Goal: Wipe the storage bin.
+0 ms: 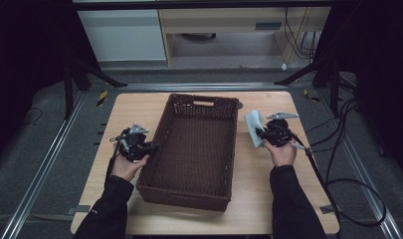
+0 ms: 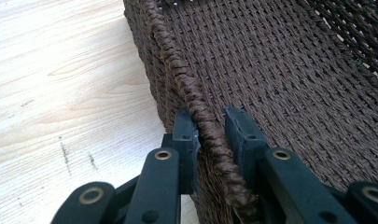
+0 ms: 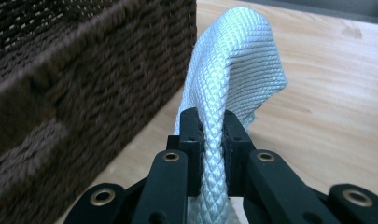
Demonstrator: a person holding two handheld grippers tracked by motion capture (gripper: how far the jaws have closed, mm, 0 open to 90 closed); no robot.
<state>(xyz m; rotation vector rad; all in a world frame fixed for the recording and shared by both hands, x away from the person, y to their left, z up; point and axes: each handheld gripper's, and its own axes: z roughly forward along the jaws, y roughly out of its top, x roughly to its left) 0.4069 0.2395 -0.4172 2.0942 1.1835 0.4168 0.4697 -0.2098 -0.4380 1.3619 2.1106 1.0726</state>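
Note:
A dark brown woven basket (image 1: 224,100) stands in the middle of the wooden table (image 1: 258,204). My left gripper (image 1: 151,148) reaches its left side. In the left gripper view the braided rim (image 2: 177,60) runs between the jaws of the left gripper (image 2: 211,135), which are shut on it. To the right of the basket, my right gripper (image 1: 260,132) holds up a pale blue cloth (image 1: 253,125). In the right gripper view the right gripper (image 3: 210,135) pinches the cloth (image 3: 233,60), which arches up and droops forward beside the basket's outer wall (image 3: 84,79).
The basket's inside (image 2: 280,60) holds nothing. Bare tabletop lies left of the basket (image 2: 60,93) and to its right (image 3: 326,93). Black cables (image 1: 348,164) trail off the table's right edge. Metal rails and dark frame legs flank the table.

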